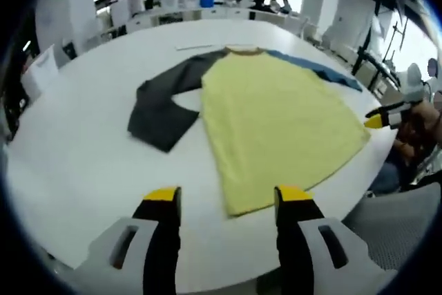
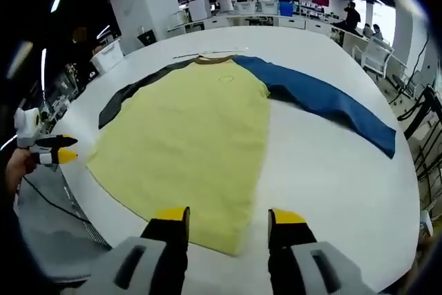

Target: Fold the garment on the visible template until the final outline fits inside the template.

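At the near edge of the white table (image 1: 83, 164), my left gripper (image 1: 228, 202) stands with its yellow-tipped jaws wide apart and nothing between them; the tips hover just short of the garment's hem and touch no cloth that I can see. My right gripper (image 2: 228, 217) is the same: jaws spread, empty, poised over the hem on the other side. Each gripper shows small in the other's view, at the table's rim, too small there to judge its opening.

The garment (image 1: 276, 115) lies flat, spread across the table: a soft pale-yellow body with a brownish collar at the far end, one dark grey sleeve (image 1: 162, 105) bent at the elbow, and one blue sleeve (image 2: 324, 101) stretched out straight. In the left gripper view the blue sleeve is mostly hidden behind the yellow body. I cannot make out any template outline on the smooth tabletop. Beyond the table, desks and standing people (image 2: 352, 15) are blurred.
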Action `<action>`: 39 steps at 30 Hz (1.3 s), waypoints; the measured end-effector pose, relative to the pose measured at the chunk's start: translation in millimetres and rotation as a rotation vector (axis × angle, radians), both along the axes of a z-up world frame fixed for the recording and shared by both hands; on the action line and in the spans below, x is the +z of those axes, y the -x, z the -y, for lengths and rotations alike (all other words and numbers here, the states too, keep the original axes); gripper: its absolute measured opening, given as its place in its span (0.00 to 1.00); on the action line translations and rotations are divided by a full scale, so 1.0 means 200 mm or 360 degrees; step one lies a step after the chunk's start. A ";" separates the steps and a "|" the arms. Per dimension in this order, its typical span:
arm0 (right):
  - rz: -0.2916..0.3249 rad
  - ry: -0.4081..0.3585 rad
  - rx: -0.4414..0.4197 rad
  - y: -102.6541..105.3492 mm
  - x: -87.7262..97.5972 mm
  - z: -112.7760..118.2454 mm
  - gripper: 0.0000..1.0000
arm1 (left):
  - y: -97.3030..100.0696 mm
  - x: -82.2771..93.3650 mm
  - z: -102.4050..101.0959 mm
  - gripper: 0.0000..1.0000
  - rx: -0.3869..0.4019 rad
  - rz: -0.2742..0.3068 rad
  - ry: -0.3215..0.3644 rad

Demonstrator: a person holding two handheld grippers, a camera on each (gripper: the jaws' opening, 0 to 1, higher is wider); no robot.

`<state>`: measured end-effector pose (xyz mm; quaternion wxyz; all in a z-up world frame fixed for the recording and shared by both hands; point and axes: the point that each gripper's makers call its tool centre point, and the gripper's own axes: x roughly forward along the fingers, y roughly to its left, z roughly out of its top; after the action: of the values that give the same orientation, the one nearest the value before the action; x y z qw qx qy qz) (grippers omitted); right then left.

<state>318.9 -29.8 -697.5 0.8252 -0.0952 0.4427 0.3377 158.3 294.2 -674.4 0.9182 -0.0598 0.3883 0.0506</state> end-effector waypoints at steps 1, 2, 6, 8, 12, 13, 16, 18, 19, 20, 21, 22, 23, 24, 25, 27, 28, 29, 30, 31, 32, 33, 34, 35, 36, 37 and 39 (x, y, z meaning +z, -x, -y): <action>0.0001 -0.0006 -0.0011 -0.01 0.01 0.01 0.50 | -0.01 0.01 0.00 0.61 -0.0011 0.0007 -0.0004; 0.0012 -0.0022 -0.0028 -0.03 0.02 0.01 0.53 | -0.01 0.03 0.00 0.65 -0.0011 0.0001 0.0001; 0.0050 -0.0075 -0.0133 -0.12 0.08 0.06 0.69 | -0.05 0.10 0.01 0.75 -0.0031 0.0057 -0.0006; 0.0058 -0.0079 -0.0151 -0.15 0.09 0.09 0.71 | -0.07 0.13 0.01 0.81 -0.0041 0.0081 -0.0013; 0.0064 -0.0111 -0.0227 -0.25 0.13 0.17 0.73 | -0.10 0.18 0.03 0.91 -0.0060 0.0120 -0.0015; 0.0073 -0.0116 -0.0242 -0.28 0.14 0.19 0.73 | -0.10 0.18 0.03 0.93 -0.0052 0.0129 -0.0006; 0.0132 -0.0087 -0.0275 -0.36 0.19 0.25 0.72 | -0.11 0.20 0.07 0.99 -0.0059 0.0143 0.0038; 0.0187 -0.0059 -0.0326 -0.44 0.21 0.32 0.72 | -0.11 0.22 0.08 0.99 -0.0066 0.0156 0.0048; 0.0189 -0.0059 -0.0328 -0.46 0.22 0.34 0.72 | -0.12 0.22 0.09 0.99 -0.0071 0.0158 0.0044; 0.0204 -0.0067 -0.0345 -0.50 0.23 0.37 0.71 | -0.12 0.23 0.09 0.99 -0.0073 0.0156 0.0039; 0.0200 -0.0066 -0.0361 -0.53 0.23 0.39 0.71 | -0.12 0.23 0.09 0.99 -0.0075 0.0156 0.0038; 0.0197 -0.0064 -0.0376 -0.56 0.23 0.41 0.70 | -0.12 0.23 0.09 0.99 -0.0081 0.0157 0.0037; 0.0209 -0.0069 -0.0384 -0.58 0.23 0.43 0.70 | -0.12 0.24 0.10 0.99 -0.0085 0.0163 0.0041; 0.0203 -0.0056 -0.0407 -0.60 0.22 0.45 0.70 | -0.13 0.24 0.09 0.99 -0.0081 0.0171 0.0047; 0.0195 -0.0038 -0.0418 -0.62 0.21 0.48 0.69 | -0.13 0.25 0.09 0.99 -0.0080 0.0177 0.0047; 0.0212 -0.0007 -0.0433 -0.65 0.19 0.51 0.66 | -0.13 0.26 0.10 0.99 -0.0088 0.0184 0.0048; 0.0211 0.0007 -0.0437 -0.67 0.18 0.53 0.65 | -0.14 0.27 0.10 0.99 -0.0087 0.0190 0.0052; 0.0211 0.0006 -0.0444 -0.69 0.17 0.54 0.65 | -0.14 0.28 0.10 0.99 -0.0085 0.0205 0.0058; 0.0212 -0.0001 -0.0460 -0.70 0.16 0.55 0.65 | -0.15 0.29 0.11 0.99 -0.0085 0.0212 0.0060; 0.0212 -0.0004 -0.0471 -0.72 0.16 0.56 0.65 | -0.15 0.29 0.11 0.99 -0.0081 0.0218 0.0060; 0.0211 0.0001 -0.0479 -0.74 0.15 0.57 0.65 | -0.15 0.30 0.11 0.99 -0.0085 0.0222 0.0051; 0.0212 0.0006 -0.0482 -0.76 0.14 0.58 0.64 | -0.15 0.30 0.11 0.99 -0.0085 0.0210 0.0039; 0.0217 0.0003 -0.0490 -0.78 0.14 0.59 0.64 | -0.15 0.30 0.11 0.99 -0.0084 0.0202 0.0033; 0.0219 -0.0026 -0.0500 -0.80 0.14 0.59 0.65 | -0.15 0.30 0.11 0.99 -0.0093 0.0198 0.0024; 0.0221 -0.0046 -0.0503 -0.82 0.13 0.59 0.65 | -0.15 0.30 0.11 0.99 -0.0090 0.0194 0.0023; 0.0231 -0.0059 -0.0517 -0.84 0.13 0.60 0.64 | -0.15 0.30 0.11 0.99 -0.0089 0.0195 0.0022; 0.0236 -0.0056 -0.0524 -0.87 0.11 0.62 0.64 | -0.16 0.31 0.11 0.99 -0.0091 0.0202 0.0017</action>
<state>493.5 -153.3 -675.1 0.9013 -0.0317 0.3842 0.1979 190.7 271.6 -612.5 0.9417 -0.0567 0.3310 0.0184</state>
